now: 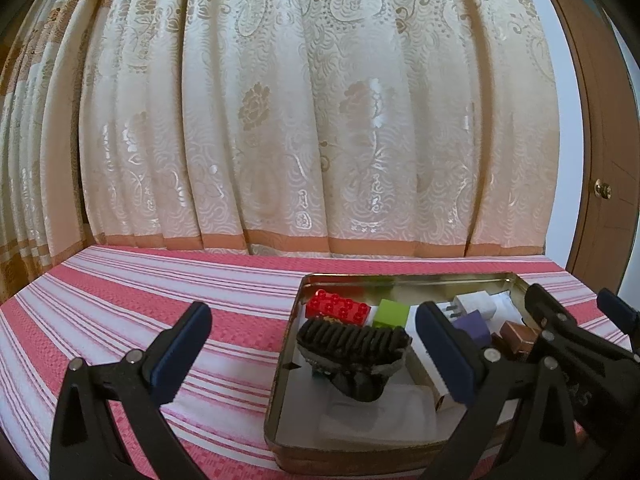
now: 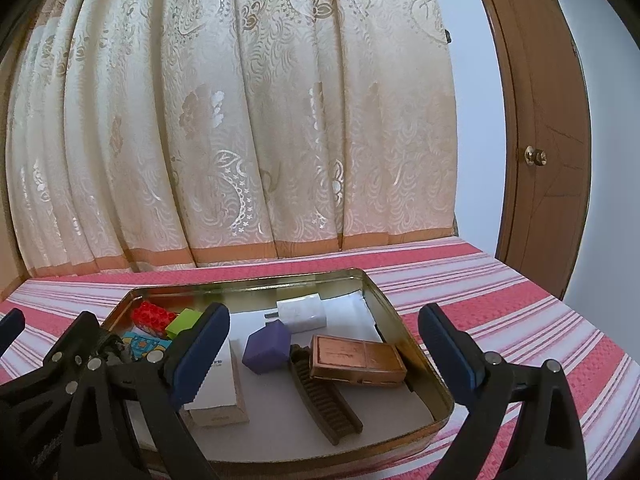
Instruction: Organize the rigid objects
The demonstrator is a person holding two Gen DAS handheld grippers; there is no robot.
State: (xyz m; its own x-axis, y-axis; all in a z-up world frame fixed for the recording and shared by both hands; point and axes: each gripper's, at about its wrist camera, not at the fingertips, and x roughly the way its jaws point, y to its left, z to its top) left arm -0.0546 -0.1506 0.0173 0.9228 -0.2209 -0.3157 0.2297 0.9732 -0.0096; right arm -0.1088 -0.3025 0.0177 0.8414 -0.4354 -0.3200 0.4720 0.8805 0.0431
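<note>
My left gripper and right gripper hover, jaws spread and empty, over the tin holding blocks on the striped counter.

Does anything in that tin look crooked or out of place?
Yes: the copper-brown box lies tilted, one edge propped on the dark ribbed strip in the metal tin. Everything else sits flat; nothing looks spilled or broken.

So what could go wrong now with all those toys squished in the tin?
The copper box rests tilted on the dark ridged strip, so a bump might slide it off. The two grippers, left and right, hang open close together over the tin and could knock into each other. The black brush sits propped up and might tip over.
</note>
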